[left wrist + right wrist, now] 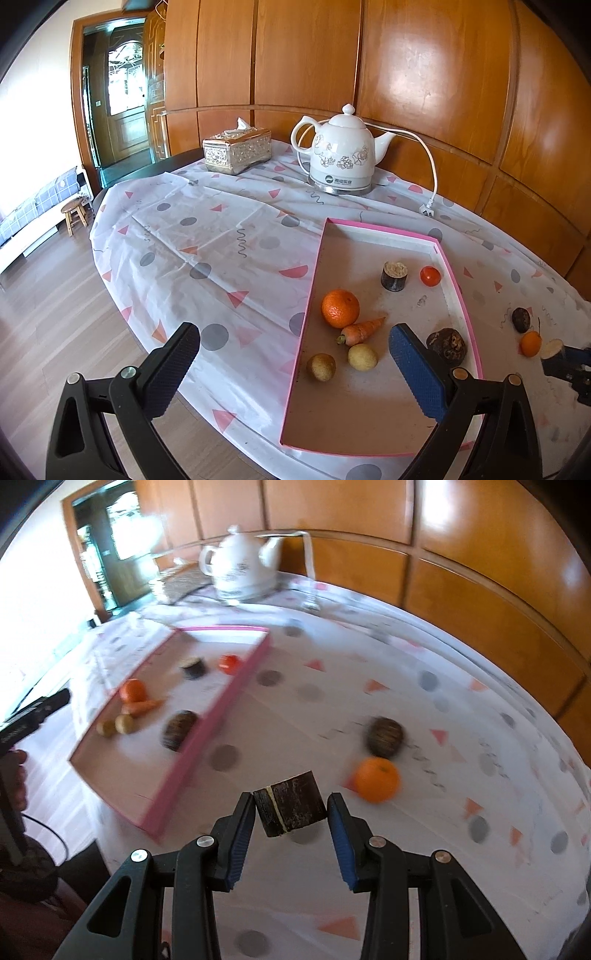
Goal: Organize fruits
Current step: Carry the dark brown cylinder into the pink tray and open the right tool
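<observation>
A pink-rimmed tray (pixel 308 295) (pixel 221 709) holds an orange (pixel 340 308), a carrot (pixel 362 329), two small yellow-brown fruits (pixel 362 356), a dark round fruit (pixel 447 346), a cut dark stalk piece (pixel 394 276) and a small red fruit (pixel 430 276). My left gripper (pixel 291 369) is open and empty over the tray's near left corner. My right gripper (pixel 291 821) is shut on a dark stalk piece (pixel 291 808), lifted above the cloth right of the tray. An orange (pixel 376 779) and a dark fruit (pixel 384 737) lie on the cloth beyond it.
A white electric kettle (pixel 341 155) with its cord and plug (pixel 428 210) and a silver tissue box (pixel 236 151) stand at the table's far side. A wood-panelled wall runs behind. The table edge and wooden floor are at the left, with a small stool (pixel 75 214).
</observation>
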`<state>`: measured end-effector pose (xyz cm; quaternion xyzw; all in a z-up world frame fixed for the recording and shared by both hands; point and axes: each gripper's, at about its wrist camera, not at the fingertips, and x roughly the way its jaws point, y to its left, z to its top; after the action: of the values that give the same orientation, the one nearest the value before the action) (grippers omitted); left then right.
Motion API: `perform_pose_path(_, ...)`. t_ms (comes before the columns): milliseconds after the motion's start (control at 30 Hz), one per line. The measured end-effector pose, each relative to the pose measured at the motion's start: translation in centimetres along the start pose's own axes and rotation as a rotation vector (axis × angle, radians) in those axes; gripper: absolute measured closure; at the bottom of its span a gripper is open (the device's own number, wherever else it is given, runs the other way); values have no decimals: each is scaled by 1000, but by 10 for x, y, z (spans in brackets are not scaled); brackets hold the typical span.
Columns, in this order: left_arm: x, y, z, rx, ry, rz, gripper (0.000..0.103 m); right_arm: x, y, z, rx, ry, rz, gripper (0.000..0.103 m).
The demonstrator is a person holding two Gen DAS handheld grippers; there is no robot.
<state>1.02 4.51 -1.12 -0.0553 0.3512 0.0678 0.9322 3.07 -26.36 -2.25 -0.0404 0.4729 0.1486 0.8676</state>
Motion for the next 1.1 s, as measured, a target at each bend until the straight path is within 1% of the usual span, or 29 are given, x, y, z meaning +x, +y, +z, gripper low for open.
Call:
perform_pose_path(133, 0, 4, 0, -10, 4, 7, 0, 3, 29, 9, -42, -12, 65, 63)
perform_pose_path(267, 1, 9, -1, -26, 5, 20, 0, 7, 53, 14, -83, -5, 127, 63)
perform_pose_path(467, 1, 15, 0, -44, 0, 34, 0, 19, 89, 20, -148, 9, 192, 63)
perform_pose_path(633, 4, 17, 0, -49, 11, 30, 0, 30, 116, 29, -186, 12, 225, 62)
perform_pose_path(733, 4, 18, 0, -52, 12, 32, 0, 38, 129, 35, -199, 16, 234, 62)
perform_pose_path(900, 5, 21, 0, -57, 14, 33, 0, 58, 141, 48, -193, 30, 218, 62)
perform_pose_path(1000, 7, 23, -1, -58, 21, 33, 0, 75, 144, 56, -176, 53, 196, 62)
perform_pose_path(1100, 9, 24, -2, -61, 28, 32, 0, 90, 141, 59, -132, 72, 176, 62)
